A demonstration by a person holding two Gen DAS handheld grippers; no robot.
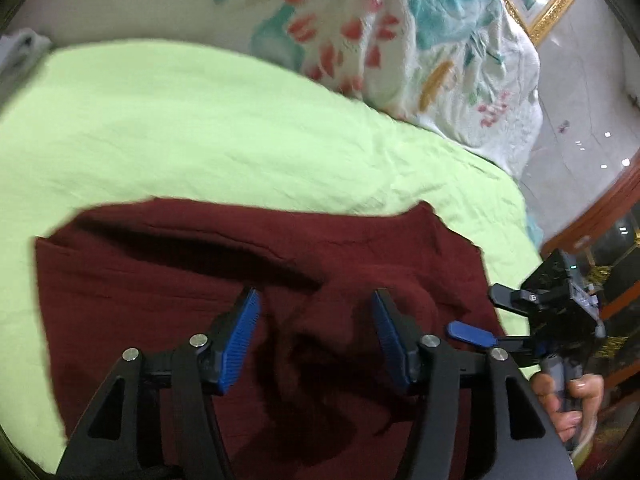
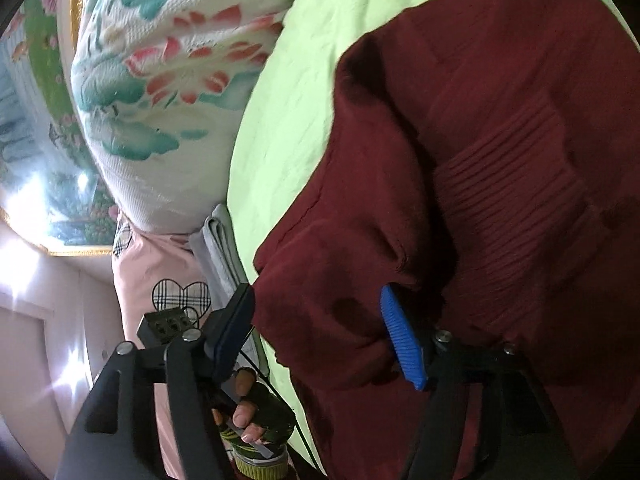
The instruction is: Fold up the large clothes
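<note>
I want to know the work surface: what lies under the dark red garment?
The dark red garment lies on a light green sheet, which shows around its edges. Whatever is under the garment's middle, or beneath the sheet, is covered. Both grippers are open above it.

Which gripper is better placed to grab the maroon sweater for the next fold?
Probably the right gripper: its open jaws already straddle a raised fold of the maroon sweater at its edge. The left gripper is open too, over the flatter middle.

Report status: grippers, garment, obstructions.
Left gripper open over maroon garment. Right gripper open at its edge. Garment rumpled on green sheet. Nothing obstructing.
</note>
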